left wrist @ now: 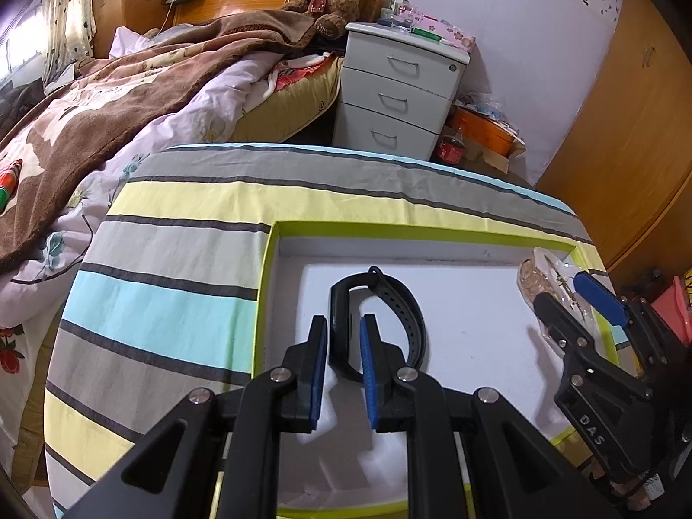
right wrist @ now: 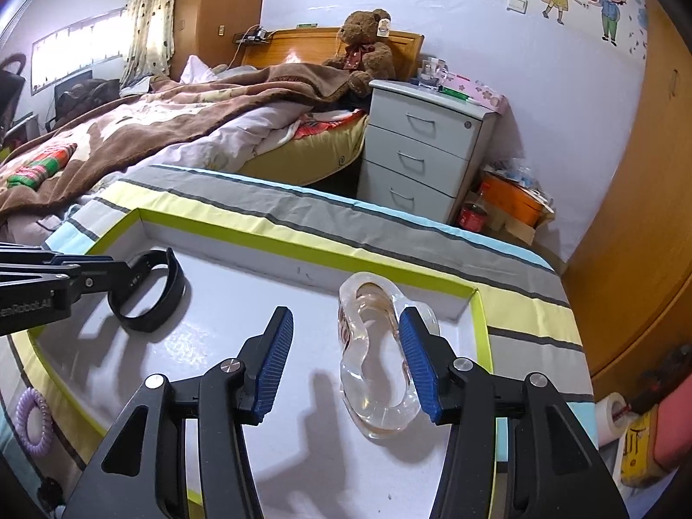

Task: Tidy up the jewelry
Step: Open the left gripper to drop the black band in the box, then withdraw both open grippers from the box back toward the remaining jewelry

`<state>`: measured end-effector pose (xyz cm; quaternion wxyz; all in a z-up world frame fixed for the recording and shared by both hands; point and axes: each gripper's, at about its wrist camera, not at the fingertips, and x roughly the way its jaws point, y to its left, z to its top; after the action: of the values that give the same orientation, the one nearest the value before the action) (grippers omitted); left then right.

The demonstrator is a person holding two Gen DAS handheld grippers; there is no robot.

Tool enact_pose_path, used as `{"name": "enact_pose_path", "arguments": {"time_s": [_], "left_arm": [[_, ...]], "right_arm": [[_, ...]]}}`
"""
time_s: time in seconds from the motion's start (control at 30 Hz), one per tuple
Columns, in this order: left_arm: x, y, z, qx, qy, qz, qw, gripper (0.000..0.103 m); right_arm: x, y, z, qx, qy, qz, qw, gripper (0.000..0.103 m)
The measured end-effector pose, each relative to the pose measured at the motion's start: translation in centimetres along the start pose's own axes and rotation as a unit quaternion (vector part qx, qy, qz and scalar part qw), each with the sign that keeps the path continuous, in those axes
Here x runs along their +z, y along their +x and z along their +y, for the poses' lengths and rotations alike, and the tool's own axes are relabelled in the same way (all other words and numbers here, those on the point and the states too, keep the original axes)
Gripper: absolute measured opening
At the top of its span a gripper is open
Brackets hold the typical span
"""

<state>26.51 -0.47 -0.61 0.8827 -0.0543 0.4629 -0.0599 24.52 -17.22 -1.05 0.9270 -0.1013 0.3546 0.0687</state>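
A black rubber wristband (left wrist: 380, 324), closed into a loop with a row of holes along its strap, is seen standing on edge at the centre of the left wrist view, inside a shallow white tray with a lime-green rim (left wrist: 264, 285). One side of the band is clamped between the blue pads of the left gripper (left wrist: 344, 324), whose jaws are drawn nearly together on it; in the right wrist view the same band (right wrist: 147, 294) is found at the left edge of the frame, held at the tip of that gripper (right wrist: 125, 277).

A clear, wavy glass-like bangle (right wrist: 376, 363) with a faint amber tint lies on the tray floor in the lower centre of the right wrist view. It is straddled by the right gripper (right wrist: 346, 346), whose jaws are spread wide: the right blue pad is shown just beside or touching the bangle's outer curve, which of the two cannot be told, while the left pad stands well apart from it, so nothing is gripped. In the left wrist view this gripper (left wrist: 566, 298) and the bangle (left wrist: 534, 279) appear at the right edge.

The tray rests on a cloth striped in grey, yellow and pale blue (left wrist: 164, 259). A lilac spiral hair tie (right wrist: 32, 424) is visible on the cloth at the lower left of the right wrist view.
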Motion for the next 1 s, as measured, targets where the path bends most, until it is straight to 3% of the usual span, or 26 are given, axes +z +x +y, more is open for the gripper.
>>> {"name": "enact_pose_path", "arguments": {"time_s": [0.4, 0.5, 0.63, 0.7, 0.83, 0.9, 1.0], "left_arm": [[0.0, -0.2, 0.1, 0.005, 0.002, -0.001, 1.0, 0.017], [-0.1, -0.3, 0.0, 0.006, 0.003, 0.0, 1.0, 0.026], [-0.5, -1.0, 0.1, 0.011, 0.004, -0.004, 0.9999, 0.032], [-0.7, -1.4, 0.2, 0.015, 0.002, -0.007, 0.9999, 0.041], [-1.3, -3.0, 0.3, 0.011, -0.005, -0.02, 0.9997, 0.047], [-2.0, -4.0, 0.4, 0.012, 0.0, -0.029, 0.9995, 0.055], [-3.2, -5.5, 0.7, 0.015, -0.001, -0.037, 0.9992, 0.056]], "right_arm": [[0.1, 0.6, -0.8, -0.034, 0.003, 0.01, 0.999, 0.052], [0.1, 0.4, -1.0, -0.043, 0.009, 0.009, 0.999, 0.052], [0.0, -1.3, -1.4, -0.023, 0.029, -0.002, 0.999, 0.052], [0.1, -2.3, -1.5, -0.014, 0.039, -0.01, 0.999, 0.052], [-0.3, -5.1, -1.7, 0.0, 0.059, -0.027, 0.998, 0.052], [-0.8, -6.5, -1.8, 0.003, 0.072, -0.035, 0.997, 0.052], [-1.9, -8.2, -1.8, 0.01, 0.087, -0.036, 0.996, 0.052]]}}
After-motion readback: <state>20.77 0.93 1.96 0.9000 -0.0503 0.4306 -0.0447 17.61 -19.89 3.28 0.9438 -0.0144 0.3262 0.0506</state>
